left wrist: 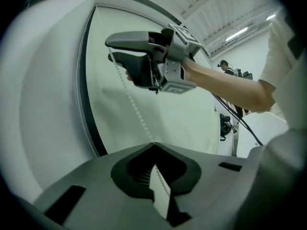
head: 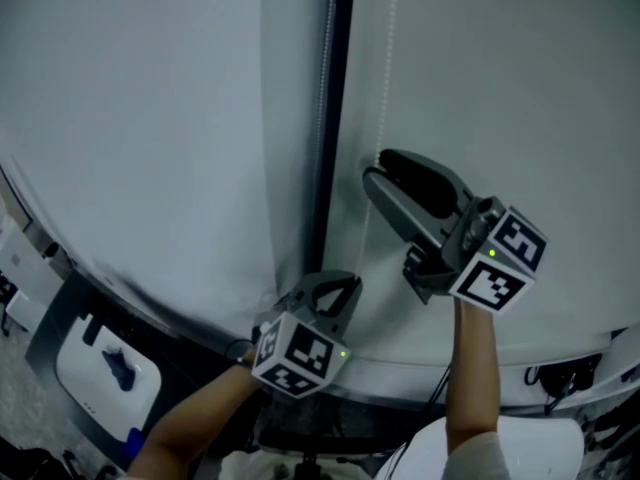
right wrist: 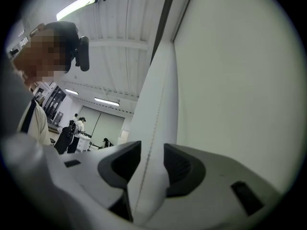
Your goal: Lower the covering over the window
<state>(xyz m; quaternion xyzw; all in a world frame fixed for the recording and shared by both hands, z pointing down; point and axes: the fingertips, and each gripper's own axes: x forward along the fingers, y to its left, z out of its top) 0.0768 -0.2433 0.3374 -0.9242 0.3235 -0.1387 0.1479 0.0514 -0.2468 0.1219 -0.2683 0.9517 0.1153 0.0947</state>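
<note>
- Our left claw (head: 338, 286) is clamped fully closed on the thin white beaded pull cord (head: 388, 78). It sits low down, near the pale window sill (head: 420, 376). In the left gripper view the beads run straight into the meeting tips (left wrist: 153, 144).
- Our right claw (head: 378, 166) sits higher up the same cord with its jaws well apart. In the right gripper view the cord (right wrist: 154, 123) passes between the ribbed pads without either pad pressing on it, so this claw holds nothing.
- The cord hangs along the left edge of the pale grey fabric window covering (head: 500, 88), just beside the dark upright bar of the window frame (head: 335, 88).
- We judge this to be a hand-over-hand pull: the low claw carries the load and the high one is placed for the next grip.
- To do it well, we should centre the cord on the right claw's pads and close it fully before the left claw lets go. Otherwise the cord may slip back.
- We should then draw straight down along the frame bar, not outward from the window. That way the beads feed cleanly into whatever turns the roll at the top, which we cannot see.
- If the cord is a loop, both claws must take the same strand; the other one would likely raise the covering.
- We cannot tell where the covering's bottom hem now stands, so we cannot tell how many pulls remain.
</note>
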